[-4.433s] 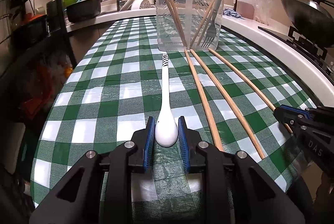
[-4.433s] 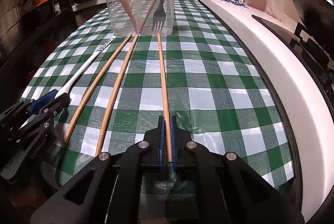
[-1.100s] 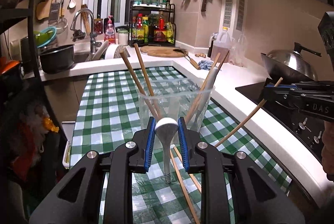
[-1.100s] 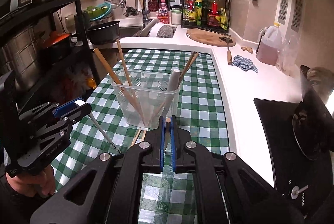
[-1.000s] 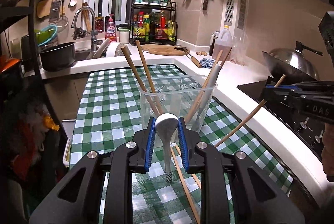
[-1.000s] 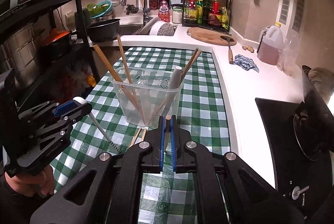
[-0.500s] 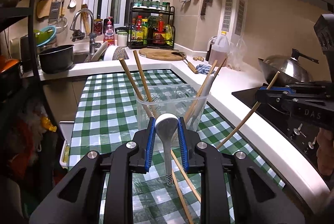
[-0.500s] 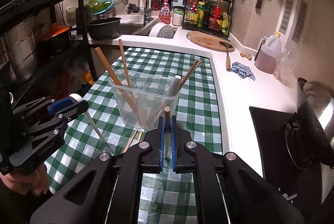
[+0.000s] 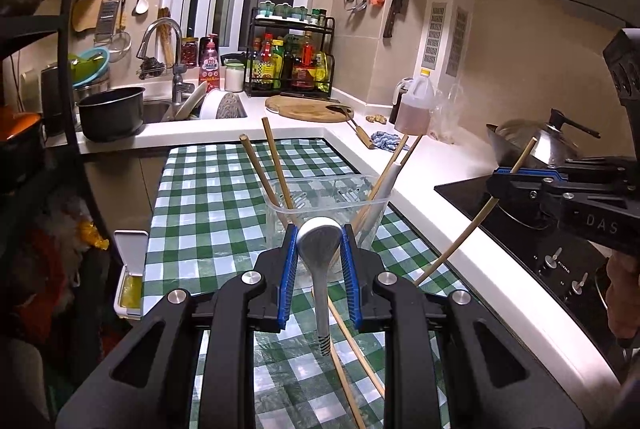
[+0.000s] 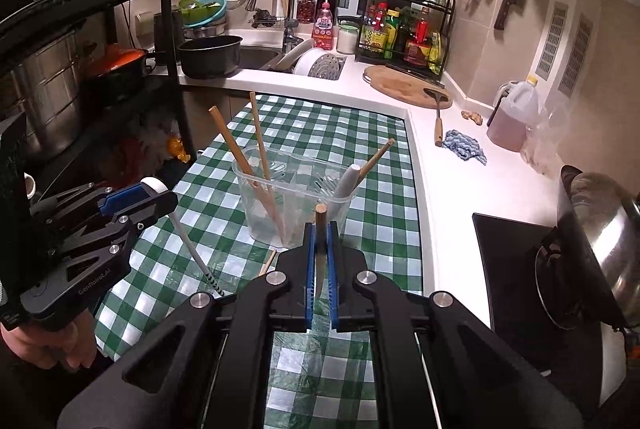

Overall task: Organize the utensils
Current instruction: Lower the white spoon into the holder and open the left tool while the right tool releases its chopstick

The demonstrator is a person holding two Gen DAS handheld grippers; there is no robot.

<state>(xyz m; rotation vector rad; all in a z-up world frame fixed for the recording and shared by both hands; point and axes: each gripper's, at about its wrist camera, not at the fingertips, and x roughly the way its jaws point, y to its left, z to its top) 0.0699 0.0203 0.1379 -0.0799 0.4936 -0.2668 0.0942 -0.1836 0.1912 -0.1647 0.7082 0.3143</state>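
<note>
My left gripper [image 9: 319, 245] is shut on the bowl of a white spoon [image 9: 321, 269], whose striped handle hangs down above the green checked tablecloth [image 9: 208, 197]. It also shows in the right wrist view [image 10: 138, 199]. My right gripper [image 10: 320, 249] is shut on a wooden chopstick [image 10: 320, 253], held high in front of the clear plastic holder [image 10: 296, 197]; the chopstick also shows in the left wrist view [image 9: 460, 241]. The holder [image 9: 324, 205] contains several chopsticks, a fork and a grey-handled utensil. Two more chopsticks [image 9: 348, 357] lie on the cloth below.
A white counter [image 10: 452, 165] runs along the right with a stove [image 10: 516, 253], a wok [image 10: 600, 229], an oil jug [image 10: 516, 113] and a blue rag [image 10: 464, 145]. A sink, a black pot [image 10: 210, 55] and a spice rack [image 10: 404, 29] stand at the back. A black shelf [image 10: 80, 41] stands on the left.
Both grippers lifted their utensils off the cloth over the last seconds. In the last second both rose slightly higher above the holder, still gripping.
</note>
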